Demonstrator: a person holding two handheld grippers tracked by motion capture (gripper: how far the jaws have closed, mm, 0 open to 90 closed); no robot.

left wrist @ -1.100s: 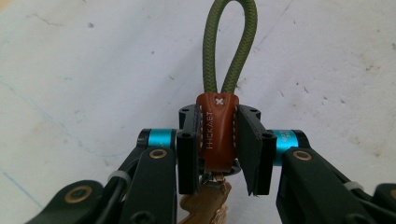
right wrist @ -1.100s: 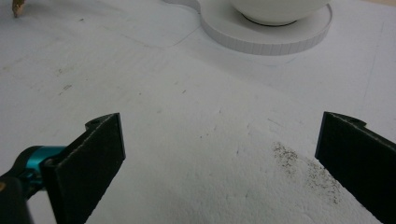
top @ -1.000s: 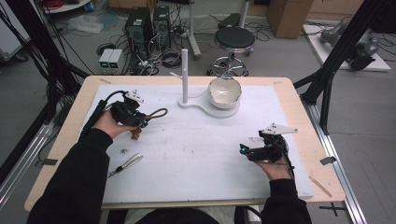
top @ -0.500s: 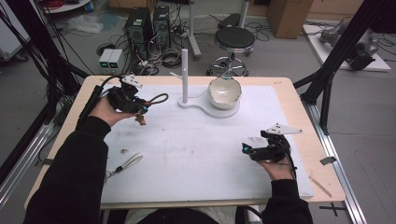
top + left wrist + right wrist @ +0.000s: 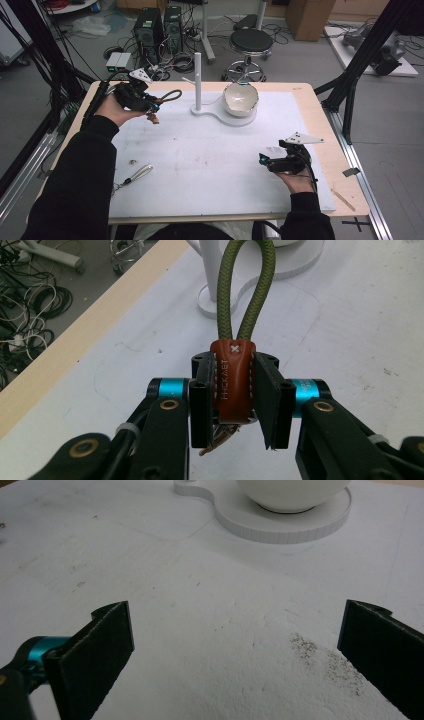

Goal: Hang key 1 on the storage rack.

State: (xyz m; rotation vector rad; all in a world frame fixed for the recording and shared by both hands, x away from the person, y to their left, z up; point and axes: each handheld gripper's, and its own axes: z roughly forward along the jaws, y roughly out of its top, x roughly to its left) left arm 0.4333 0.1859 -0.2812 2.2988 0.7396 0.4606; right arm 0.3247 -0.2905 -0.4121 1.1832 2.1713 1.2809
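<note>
The left tongs are clamping the stiff leather tab of a light, floppy cord loop, the firmest place to hold. The right tongs are gaping wide over the surface.

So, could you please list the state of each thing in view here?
Left gripper: shut on the keychain's brown leather tab.
Keychain: lifted, green cord loop pointing at the white post.
Right gripper: open, nothing between its pads.
Bowl: upright on the white stand.
Second keychain: lying flat on the mat.
</note>
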